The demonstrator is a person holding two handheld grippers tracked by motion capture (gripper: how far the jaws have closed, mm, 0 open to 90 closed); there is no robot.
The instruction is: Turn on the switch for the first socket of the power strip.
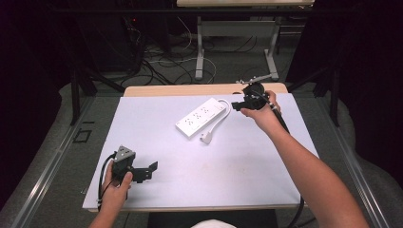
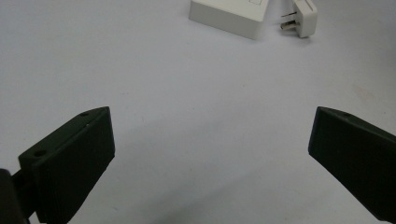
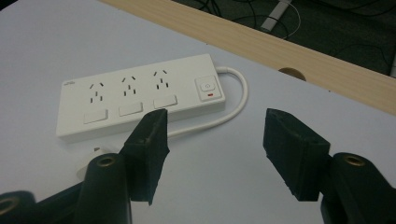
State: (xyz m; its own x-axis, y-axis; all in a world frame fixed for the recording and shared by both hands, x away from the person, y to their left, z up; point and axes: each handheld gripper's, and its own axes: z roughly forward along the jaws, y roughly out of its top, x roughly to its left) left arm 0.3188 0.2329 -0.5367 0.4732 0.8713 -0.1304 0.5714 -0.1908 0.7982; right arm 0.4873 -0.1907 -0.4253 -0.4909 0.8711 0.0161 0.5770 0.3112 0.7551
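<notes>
White power strip (image 1: 201, 117) lies mid-table, well off edges, both claws (image 1: 236, 105) (image 1: 151, 169) released, apart.

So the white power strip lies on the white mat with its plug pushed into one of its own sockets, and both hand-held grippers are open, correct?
Not quite: the plug lies loose on the mat beside the power strip, as the high view shows, with all sockets empty. The left hand-held gripper and right hand-held gripper are both open.
</notes>
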